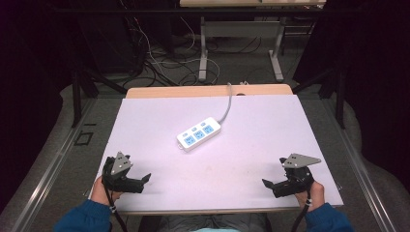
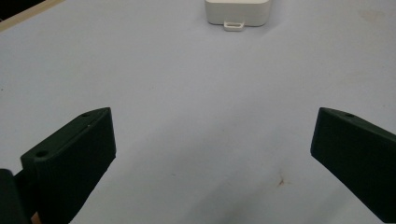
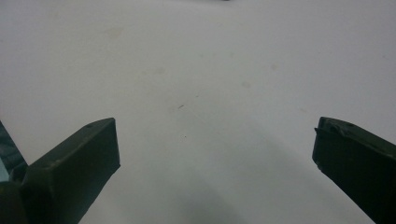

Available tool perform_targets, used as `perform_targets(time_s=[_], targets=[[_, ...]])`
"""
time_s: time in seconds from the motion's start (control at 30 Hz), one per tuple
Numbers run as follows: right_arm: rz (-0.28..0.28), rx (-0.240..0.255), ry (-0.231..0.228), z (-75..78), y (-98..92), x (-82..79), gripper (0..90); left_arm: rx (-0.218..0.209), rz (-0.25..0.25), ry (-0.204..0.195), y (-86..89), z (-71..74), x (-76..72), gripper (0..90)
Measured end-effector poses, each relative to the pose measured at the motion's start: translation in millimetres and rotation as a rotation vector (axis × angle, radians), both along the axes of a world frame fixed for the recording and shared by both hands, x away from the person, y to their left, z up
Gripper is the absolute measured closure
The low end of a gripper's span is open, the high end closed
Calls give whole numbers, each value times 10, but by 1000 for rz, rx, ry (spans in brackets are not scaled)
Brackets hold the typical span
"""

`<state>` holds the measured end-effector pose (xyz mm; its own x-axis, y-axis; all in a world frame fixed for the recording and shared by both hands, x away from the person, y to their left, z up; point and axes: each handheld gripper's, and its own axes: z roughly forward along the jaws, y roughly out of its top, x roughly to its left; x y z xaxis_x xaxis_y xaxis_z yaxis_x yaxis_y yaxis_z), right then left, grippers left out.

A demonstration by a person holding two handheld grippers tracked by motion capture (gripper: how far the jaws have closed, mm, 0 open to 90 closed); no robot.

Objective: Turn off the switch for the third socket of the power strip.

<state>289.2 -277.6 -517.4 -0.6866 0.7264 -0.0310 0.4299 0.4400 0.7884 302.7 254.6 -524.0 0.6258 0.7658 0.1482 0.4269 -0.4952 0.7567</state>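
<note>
i am holding my left gripper (image 1: 145, 180) low over the near left part of the white table (image 1: 261, 140), and its jaws are standing spread wide with nothing between them. in the left gripper view the two black jaws are rising from the bottom corners, far apart, with bare white surface showing between them. i am holding my right gripper (image 1: 267, 184) low over the near right part of the table, and its jaws are also standing wide apart and pinching nothing; in the right gripper view they are framing plain white surface with a few faint marks on it.

the white power strip (image 1: 198, 134) is lying flat ahead of both grippers, well apart from each, roughly between them and farther out toward the middle of the table. it is sitting ahead and to the right of my left gripper, and ahead and to the left of my right gripper. its blue sockets are facing up. in the left gripper view its near end (image 2: 238, 12), with a small hanging tab, is showing straight ahead, a little right of centre between the jaws. its grey cable (image 1: 226, 107) is running away from the strip's far end toward the far edge of the table.

both grippers are pointing inward toward each other, with my hands behind them at the near edge.
</note>
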Motion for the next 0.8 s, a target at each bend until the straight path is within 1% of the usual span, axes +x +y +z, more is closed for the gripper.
perform_targets(time_s=[0.07,0.1,0.13,0.27,0.3,0.33,0.37,0.4,0.43,0.47,0.63,0.67,0.7,0.73,0.8], targets=[[4,-2,-7,-2,-3,7,1,11,-4,-1,3,10,3,1],[-4,2,0,-4,1,3,2,15,-4,3,3,16,3,1],[-5,-4,2,-5,-2,7,3,13,-1,4,-2,16,7,1],[-7,2,3,-15,-1,16,5,11,3,8,-6,22,20,1],[-7,2,3,-15,-1,16,5,-1,7,9,-15,16,23,1],[-10,5,11,-20,-1,16,6,-5,9,15,-19,18,24,1],[-10,5,11,-20,-1,16,6,0,6,17,-19,27,29,1],[-15,6,12,-19,-4,15,6,8,9,6,-24,33,40,1],[-15,6,12,-19,-4,15,6,8,9,6,-24,33,40,1],[-12,5,8,-16,-8,19,7,10,10,15,-27,41,47,1],[-17,-2,9,-17,1,26,7,9,16,17,-29,49,72,1],[-17,3,8,-19,4,27,7,2,22,15,-32,56,77,1],[-14,1,9,-16,0,27,7,7,21,19,-29,71,87,1],[-15,0,11,-18,1,30,9,-6,26,16,-41,69,97,1],[-17,3,15,-20,6,28,9,6,26,15,-57,95,133,1]])
